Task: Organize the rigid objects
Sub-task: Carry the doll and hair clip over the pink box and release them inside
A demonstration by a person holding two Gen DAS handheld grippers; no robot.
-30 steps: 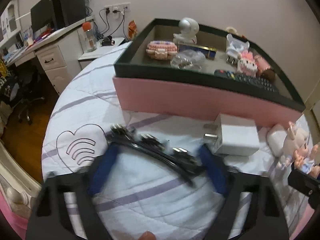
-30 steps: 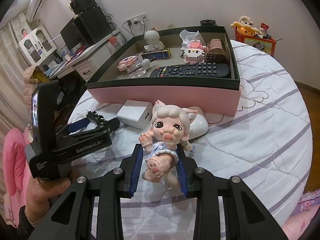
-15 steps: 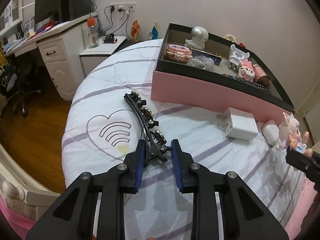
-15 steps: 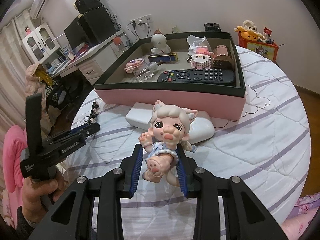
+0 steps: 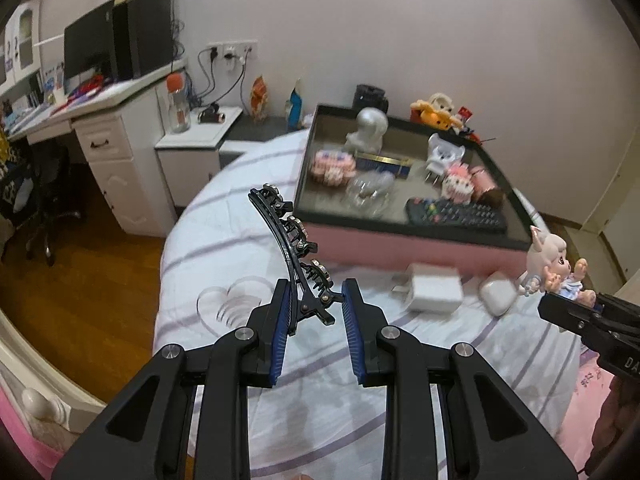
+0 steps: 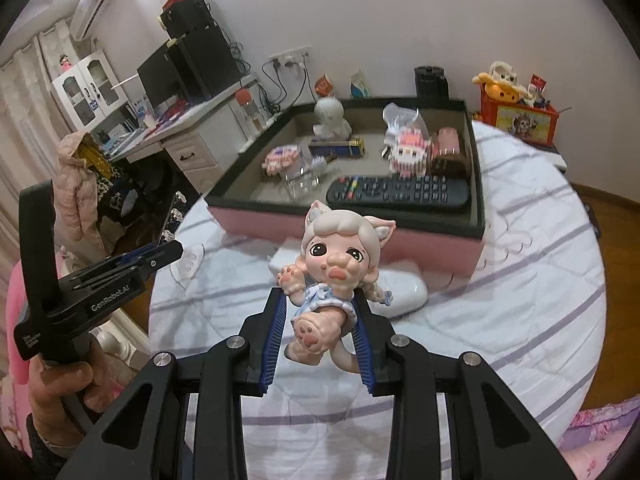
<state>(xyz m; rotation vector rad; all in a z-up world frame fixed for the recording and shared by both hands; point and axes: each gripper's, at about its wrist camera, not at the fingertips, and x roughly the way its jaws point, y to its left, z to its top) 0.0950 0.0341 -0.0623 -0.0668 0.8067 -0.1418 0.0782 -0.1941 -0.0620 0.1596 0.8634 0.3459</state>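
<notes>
Nearest in my left wrist view, the left gripper is clamped on the base end of a black hair clip, whose curved, stud-decorated body rises up and away from the blue pads; the clip is clear of the bed. In my right wrist view, the right gripper is closed on a doll, the pads pressing its legs and blue dress, its face turned toward the camera and one paw-print foot pointing at the lens. The same doll appears at the right edge of the left view, and the left gripper appears at the left edge of the right view, held in a hand.

Below both tools lies the bedspread, white with lilac stripes and a stitched heart motif. On it, just in front of the box, rest a white charger and a white oval case, side by side.

Beyond them stands the pink box with a dark rim. Inside it I see a black remote control along the near wall, a clear glass jar, a pink block figure, a pink block donut, a white round figurine and a blue-and-gold bar.

Farthest are the white desk with a monitor, and the wall socket.
</notes>
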